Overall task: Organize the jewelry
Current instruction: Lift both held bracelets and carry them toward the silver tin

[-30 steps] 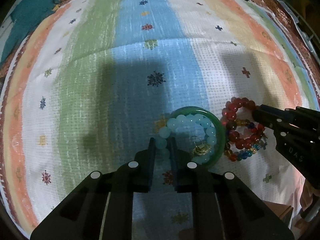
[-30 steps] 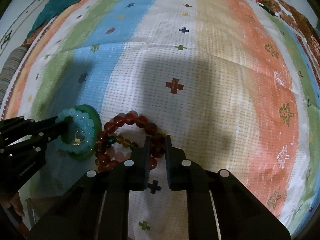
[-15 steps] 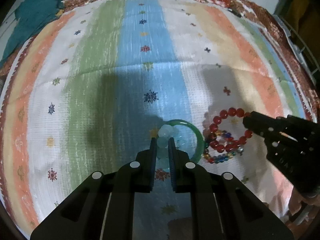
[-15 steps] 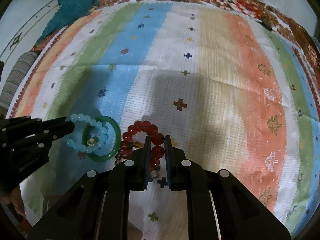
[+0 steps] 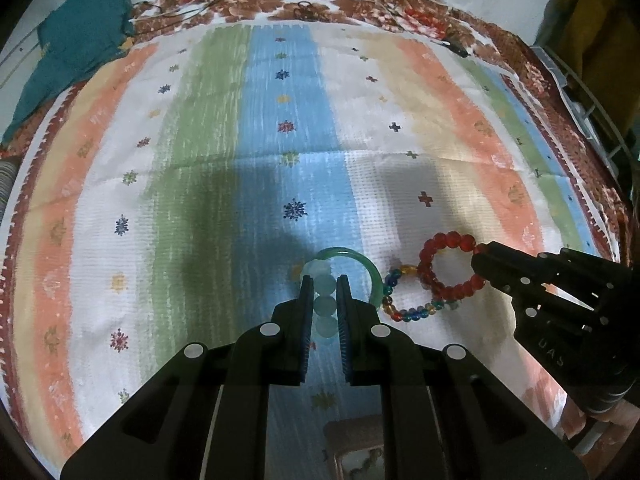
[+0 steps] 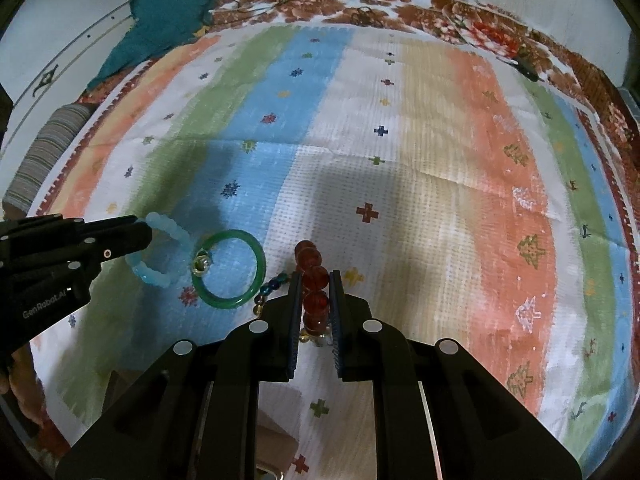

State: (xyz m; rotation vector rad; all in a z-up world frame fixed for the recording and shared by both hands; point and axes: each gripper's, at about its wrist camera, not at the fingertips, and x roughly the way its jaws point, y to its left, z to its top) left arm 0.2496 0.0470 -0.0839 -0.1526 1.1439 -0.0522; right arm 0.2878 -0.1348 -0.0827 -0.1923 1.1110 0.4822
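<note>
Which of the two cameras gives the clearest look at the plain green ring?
The right wrist view. There the green bangle lies as a whole circle on the striped cloth, nothing covering it. In the left wrist view the green bangle shows only as an arc, because the left tongs and their pale blue bead bracelet block the rest.

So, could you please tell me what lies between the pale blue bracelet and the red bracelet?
The green bangle with a small gold ring inside it, plus multicoloured beads; the right wrist view shows this best.
</note>
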